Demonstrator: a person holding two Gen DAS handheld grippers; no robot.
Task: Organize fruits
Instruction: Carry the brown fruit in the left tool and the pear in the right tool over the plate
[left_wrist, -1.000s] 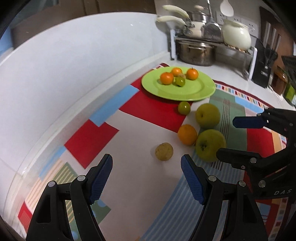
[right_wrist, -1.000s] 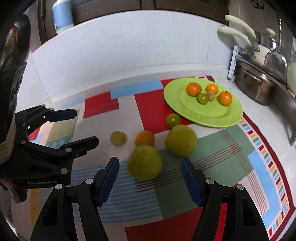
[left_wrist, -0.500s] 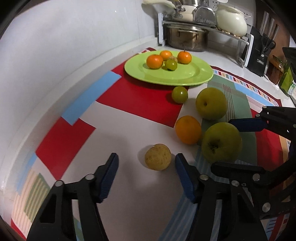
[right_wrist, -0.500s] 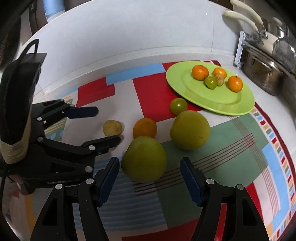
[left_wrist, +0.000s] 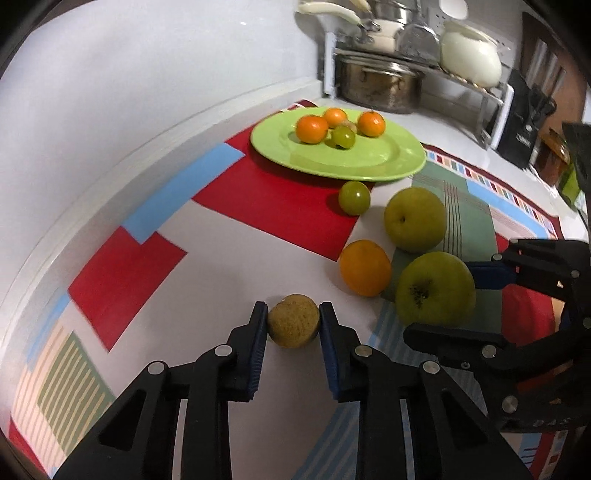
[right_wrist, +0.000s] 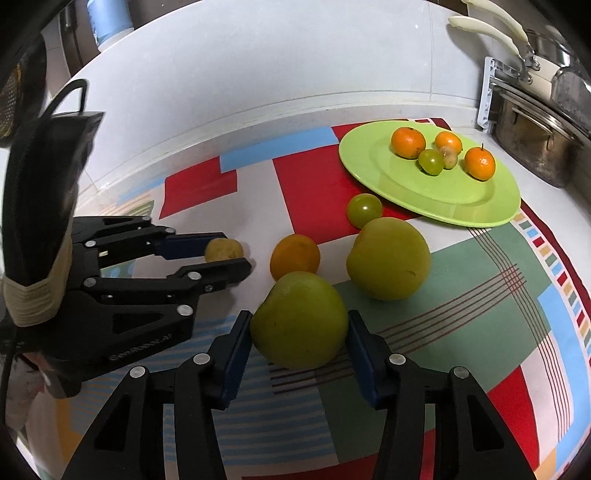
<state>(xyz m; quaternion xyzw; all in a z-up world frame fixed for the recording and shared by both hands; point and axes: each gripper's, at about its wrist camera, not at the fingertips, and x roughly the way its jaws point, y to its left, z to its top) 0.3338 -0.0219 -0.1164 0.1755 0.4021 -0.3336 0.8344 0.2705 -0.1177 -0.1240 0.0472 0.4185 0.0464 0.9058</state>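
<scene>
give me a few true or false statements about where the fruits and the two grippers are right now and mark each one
1. The left gripper is shut on the small brown fruit. True.
2. The right gripper has the orange between its pads. False: the near green apple sits there, and its jaws have just been closing.
3. The green plate holds three oranges. True.
4. The small green fruit off the plate lies on the plate's rim. False: it lies on the mat beside the plate.
5. The loose orange is on the plate. False: it rests on the mat.
</scene>
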